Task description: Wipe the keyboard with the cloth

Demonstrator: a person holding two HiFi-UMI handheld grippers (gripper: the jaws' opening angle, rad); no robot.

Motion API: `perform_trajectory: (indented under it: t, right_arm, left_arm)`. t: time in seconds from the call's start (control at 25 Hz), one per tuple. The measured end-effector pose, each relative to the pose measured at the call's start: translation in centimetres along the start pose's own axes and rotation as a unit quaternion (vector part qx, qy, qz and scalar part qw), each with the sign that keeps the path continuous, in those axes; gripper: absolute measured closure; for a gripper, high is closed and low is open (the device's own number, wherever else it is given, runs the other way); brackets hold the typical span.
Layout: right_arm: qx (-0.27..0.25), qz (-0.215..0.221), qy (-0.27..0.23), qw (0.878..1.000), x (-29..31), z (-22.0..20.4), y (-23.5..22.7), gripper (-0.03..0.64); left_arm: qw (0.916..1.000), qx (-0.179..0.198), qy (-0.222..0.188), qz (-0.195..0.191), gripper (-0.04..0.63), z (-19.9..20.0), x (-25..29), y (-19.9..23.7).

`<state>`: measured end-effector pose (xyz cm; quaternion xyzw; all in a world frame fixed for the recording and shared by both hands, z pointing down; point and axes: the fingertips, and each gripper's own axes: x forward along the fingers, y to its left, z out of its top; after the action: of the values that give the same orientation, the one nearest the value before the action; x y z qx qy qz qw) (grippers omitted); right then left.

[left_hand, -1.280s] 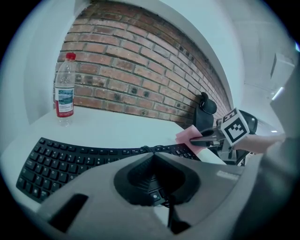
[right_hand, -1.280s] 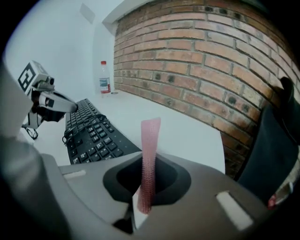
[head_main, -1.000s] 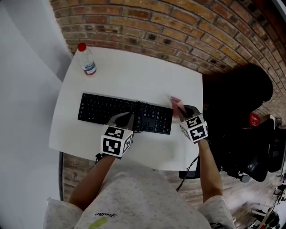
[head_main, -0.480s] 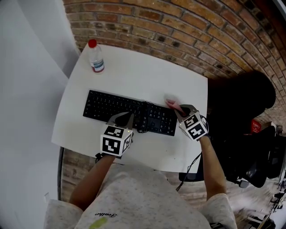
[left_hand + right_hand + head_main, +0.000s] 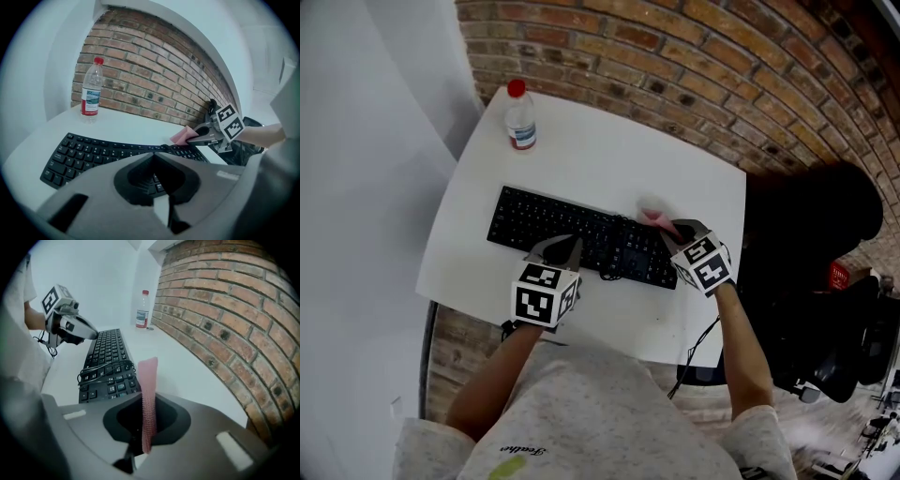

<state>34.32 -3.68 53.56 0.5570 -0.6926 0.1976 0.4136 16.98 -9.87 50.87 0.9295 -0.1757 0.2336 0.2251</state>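
Note:
A black keyboard (image 5: 572, 236) lies across the white table (image 5: 609, 159), with its cable (image 5: 607, 247) coiled on the keys. My right gripper (image 5: 669, 225) is shut on a pink cloth (image 5: 652, 217), which hangs over the keyboard's right end. In the right gripper view the cloth (image 5: 149, 394) stands up as a thin strip between the jaws, with the keyboard (image 5: 107, 359) ahead to the left. My left gripper (image 5: 559, 247) is shut with nothing in it, over the keyboard's front edge near the middle. From the left gripper view the keyboard (image 5: 98, 152) stretches ahead, with the cloth (image 5: 182, 136) at its far end.
A clear water bottle (image 5: 520, 116) with a red cap stands at the table's far left corner. A brick wall (image 5: 694, 66) runs behind the table. A dark chair (image 5: 811, 234) is to the right, and a white wall (image 5: 366, 141) is on the left.
My right gripper has carried the pink cloth leftward, from beside the keyboard's right end to over it. The left gripper has stayed at the keyboard's front edge.

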Motion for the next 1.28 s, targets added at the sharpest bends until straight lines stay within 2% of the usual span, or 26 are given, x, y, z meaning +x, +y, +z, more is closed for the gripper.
perform_trajectory:
  t: [0.16, 0.48, 0.8, 1.28]
  right_arm:
    - [0.059, 0.006, 0.005, 0.998, 0.5, 0.6, -0.2, 0.594]
    - [0.105, -0.005, 0.034, 0.994, 1.5, 1.7, 0.1, 0.594]
    - [0.102, -0.004, 0.033, 0.994, 2.3, 3.9, 1.4, 0.594]
    - [0.069, 0.012, 0.044, 0.997, 4.3, 7.6, 4.3, 0.594]
  left_arm:
    - [1.0, -0.005, -0.003, 0.004, 0.601, 0.1, -0.7, 0.9]
    - [0.9999, -0.01, -0.005, 0.008, 0.601, 0.5, -1.8, 2.4]
    - [1.0, -0.007, -0.002, 0.004, 0.601, 0.8, -2.8, 3.7]
    - [0.9999, -0.012, -0.001, 0.011, 0.601, 1.0, -5.2, 7.8]
